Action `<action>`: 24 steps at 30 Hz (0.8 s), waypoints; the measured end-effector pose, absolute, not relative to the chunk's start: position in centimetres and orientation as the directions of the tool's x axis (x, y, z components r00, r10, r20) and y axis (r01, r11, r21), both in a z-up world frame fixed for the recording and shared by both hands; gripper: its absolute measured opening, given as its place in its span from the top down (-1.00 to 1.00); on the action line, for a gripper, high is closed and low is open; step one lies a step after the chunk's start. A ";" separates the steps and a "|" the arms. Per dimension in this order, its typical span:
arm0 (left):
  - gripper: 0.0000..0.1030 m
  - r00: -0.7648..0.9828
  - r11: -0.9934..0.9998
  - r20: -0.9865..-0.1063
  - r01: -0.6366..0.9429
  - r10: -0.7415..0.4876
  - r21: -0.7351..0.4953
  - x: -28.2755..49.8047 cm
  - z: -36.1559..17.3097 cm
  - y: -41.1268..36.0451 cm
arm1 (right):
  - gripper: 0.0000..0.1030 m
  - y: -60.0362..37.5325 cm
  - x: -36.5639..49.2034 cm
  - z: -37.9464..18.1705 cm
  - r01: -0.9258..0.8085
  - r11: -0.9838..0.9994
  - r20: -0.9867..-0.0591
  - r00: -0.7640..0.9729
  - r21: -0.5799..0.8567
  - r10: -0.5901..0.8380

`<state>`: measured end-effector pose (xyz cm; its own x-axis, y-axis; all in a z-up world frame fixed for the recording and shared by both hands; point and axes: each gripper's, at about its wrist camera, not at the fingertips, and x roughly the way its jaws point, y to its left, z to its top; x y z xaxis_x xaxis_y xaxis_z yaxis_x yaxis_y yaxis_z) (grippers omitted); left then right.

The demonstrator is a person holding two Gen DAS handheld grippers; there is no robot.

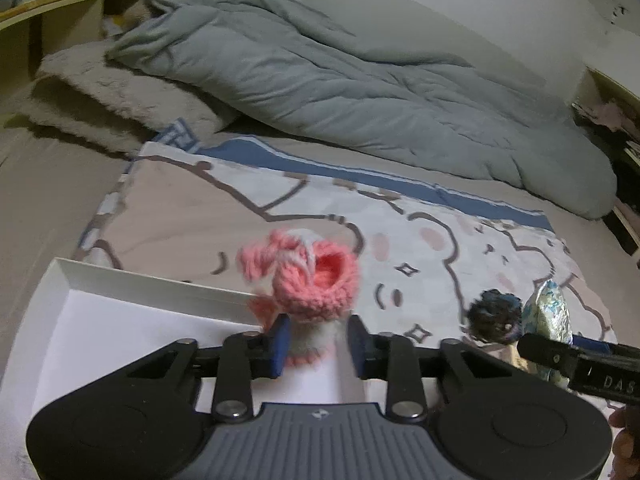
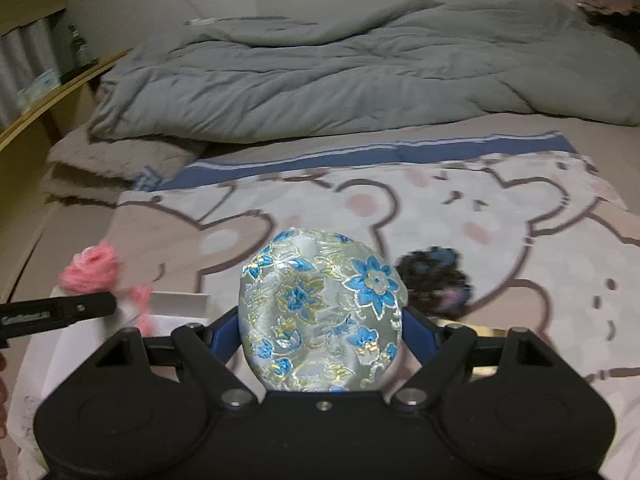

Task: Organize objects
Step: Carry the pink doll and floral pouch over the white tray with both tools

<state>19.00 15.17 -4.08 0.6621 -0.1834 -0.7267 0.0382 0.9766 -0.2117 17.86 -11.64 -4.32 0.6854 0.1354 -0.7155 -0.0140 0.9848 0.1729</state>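
Pink yarn first: the left gripper [image 1: 318, 346] is clamped tight on a little crocheted toy [image 1: 308, 280], pink and white, gripped at its white base so the pink top pokes out past the blue pads. Right below and to the left of that gripper sits an open white box [image 1: 132, 312], its far wall just behind the toy. I'd guess that's where stuff is meant to go, so the toy is basically over the box edge already.

The right gripper [image 2: 320, 336] is closed around a puffy silvery brocade pouch [image 2: 320, 316] with blue flowers, jaws wide because the pouch is fat. Just beyond it on the right lies a dark scrunchie-looking thing [image 2: 434, 284], too blurry to call for sure, resting on the bear-print blanket [image 2: 500, 216].

Tips for this step, my take only: lower the toy fully inside the box walls before letting go, since it's top-heavy and will probably flop over. Keep the two grippers from bumping, they're close side by side. The pouch is slippery satin, so keep it level.

Further back there's a folded beige fleece [image 1: 112, 96] on the left, then a rumpled grey duvet [image 1: 340, 76] across the bed.
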 end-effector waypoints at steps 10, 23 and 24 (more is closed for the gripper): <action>0.37 0.625 0.985 -0.766 0.021 -0.146 -0.171 19.3 -6.4 17.8 | -0.61 -5.6 18.5 -5.7 -0.113 0.977 -0.732 0.648 0.183 0.212; -0.03 0.614 0.983 -0.780 -0.038 -0.121 -0.182 22.9 -10.1 15.8 | -0.61 -5.3 19.2 -6.6 -0.136 0.972 -0.736 0.635 0.193 0.235; -0.03 0.612 0.981 -0.782 -0.052 -0.115 -0.185 23.3 -10.4 15.7 | -0.61 -5.3 19.4 -6.6 -0.138 0.971 -0.735 0.635 0.195 0.238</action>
<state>23.32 15.69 -10.42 0.6122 -0.1148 -0.7823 -0.0524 0.9813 -0.1850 19.36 -5.34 -6.58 0.6347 0.2380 -0.7352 -0.1383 0.9710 0.1949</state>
